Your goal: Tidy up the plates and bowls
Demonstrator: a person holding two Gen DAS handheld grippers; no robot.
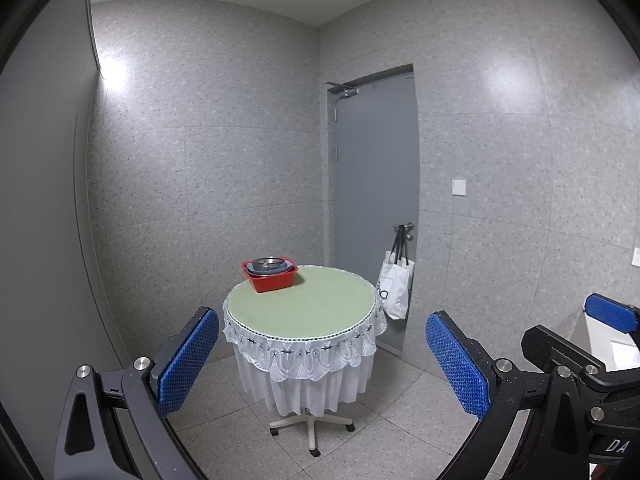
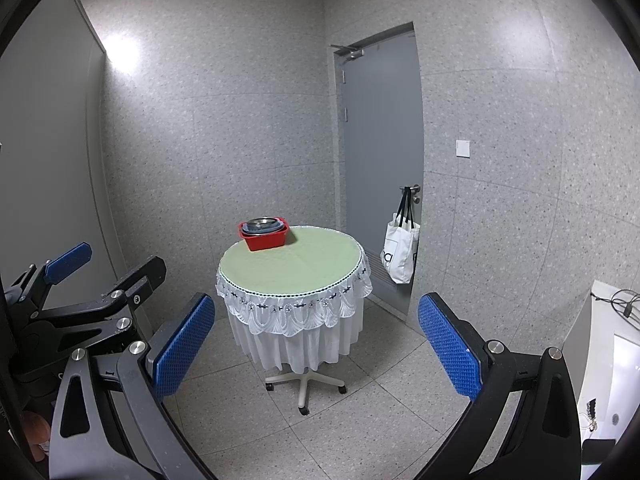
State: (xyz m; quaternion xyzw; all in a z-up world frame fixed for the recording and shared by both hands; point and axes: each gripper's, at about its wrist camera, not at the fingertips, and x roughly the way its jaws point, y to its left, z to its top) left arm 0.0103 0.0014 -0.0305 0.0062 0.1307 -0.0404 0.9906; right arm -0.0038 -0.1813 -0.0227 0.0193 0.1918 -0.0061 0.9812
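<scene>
Left gripper (image 1: pixel 322 364): its two blue pads are spread wide and hold nothing; it hangs in the air, well apart from the table.
Right gripper (image 2: pixel 316 346): also spread wide and empty, beside the left one; in the left wrist view one of its blue pads shows at 3 o'clock.
Round table (image 2: pixel 296 264): it stands in the middle of the room on a wheeled foot, with a pale green top and a white lace cloth around the edge.
Red basin (image 2: pixel 264 236): it sits on the table top at about 10 o'clock, close to the far left rim.
Plates and bowls (image 2: pixel 262 225): stacked inside the red basin; I see a blue-grey dish and a shiny metal bowl on top, but how many pieces there are is too small to tell.
Step in hand: in my judgement the dishes look already gathered in the basin, and both grippers stand back from the table.
Next move: if more sorting is wanted, one gripper must travel forward to the basin and arrive above its rim with the pads open.
White tote bag (image 2: pixel 402 254): it hangs from the door handle at 2 o'clock of the table; it has dark print that I cannot read fully.
Writing: the letters "DA" show on the right gripper body in the left wrist view, at 4 o'clock.
</scene>
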